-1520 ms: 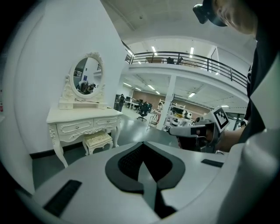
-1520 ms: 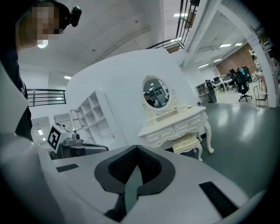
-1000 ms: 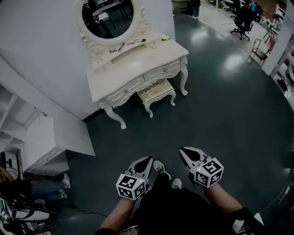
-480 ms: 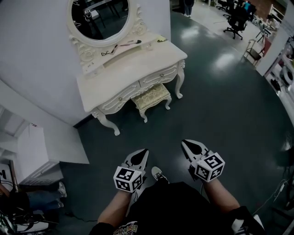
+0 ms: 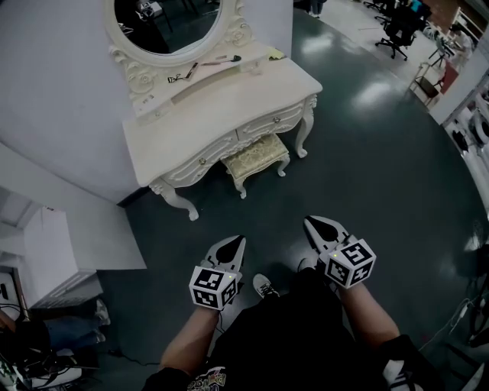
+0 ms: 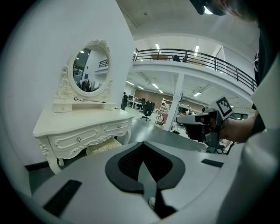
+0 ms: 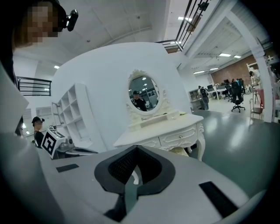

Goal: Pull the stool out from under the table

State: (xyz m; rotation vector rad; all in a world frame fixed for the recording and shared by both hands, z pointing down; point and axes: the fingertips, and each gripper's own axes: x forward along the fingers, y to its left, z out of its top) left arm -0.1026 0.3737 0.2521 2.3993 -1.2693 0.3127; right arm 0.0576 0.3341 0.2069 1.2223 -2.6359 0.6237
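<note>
We find the left gripper point(image 5: 236, 245) and right gripper point(image 5: 314, 226) both closed and empty, well apart from the cushioned stool point(image 5: 256, 155) tucked under the dressing table point(image 5: 200, 121) at 12 o'clock; we advise opening both, gripping its near seat edge evenly, then drawing straight toward 6 o'clock.

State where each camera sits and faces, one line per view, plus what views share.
Head view: on the head, steeply down at table, stool; shows forearms, legs, left gripper, right gripper.
Left gripper view: on that gripper, toward table; shows own shut jaws, right gripper.
Right gripper view: likewise toward table; shows own shut jaws, left gripper.
Shared: table and mirror in all three.
</note>
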